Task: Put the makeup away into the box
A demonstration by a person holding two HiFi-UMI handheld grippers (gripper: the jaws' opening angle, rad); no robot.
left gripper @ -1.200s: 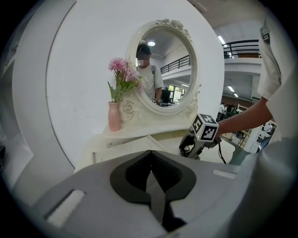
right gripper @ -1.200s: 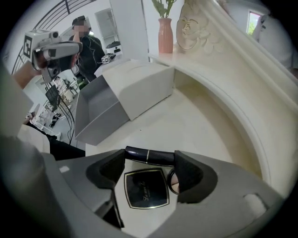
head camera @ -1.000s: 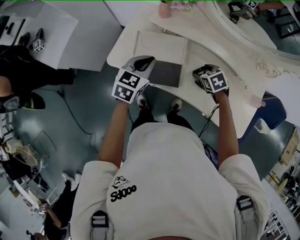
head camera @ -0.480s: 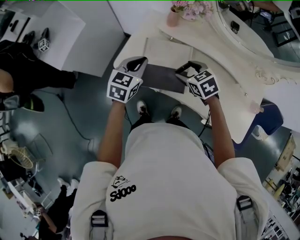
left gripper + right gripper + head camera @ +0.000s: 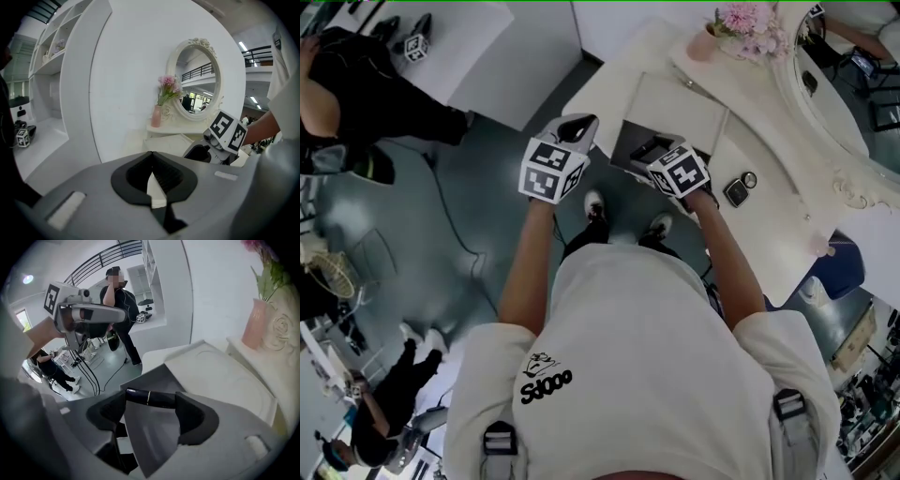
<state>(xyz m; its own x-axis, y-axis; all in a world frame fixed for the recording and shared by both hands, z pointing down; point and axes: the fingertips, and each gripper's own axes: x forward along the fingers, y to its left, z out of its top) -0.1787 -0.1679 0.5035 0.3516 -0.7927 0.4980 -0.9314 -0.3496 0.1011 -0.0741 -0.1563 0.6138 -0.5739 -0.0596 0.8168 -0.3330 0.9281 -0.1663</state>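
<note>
The right gripper [image 5: 150,398] stood wide, its 2 jaws clamped end to end on a dark makeup tube [image 5: 161,400] — glossy, with 1 thin pale band — held crosswise over the open grey box [image 5: 152,376] on the white vanity table [image 5: 600,94]. The left gripper [image 5: 151,165] was pinched closed — empty.

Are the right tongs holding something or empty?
Holding: a dark tube spans the gap between the right tongs, touching both pads.
</note>
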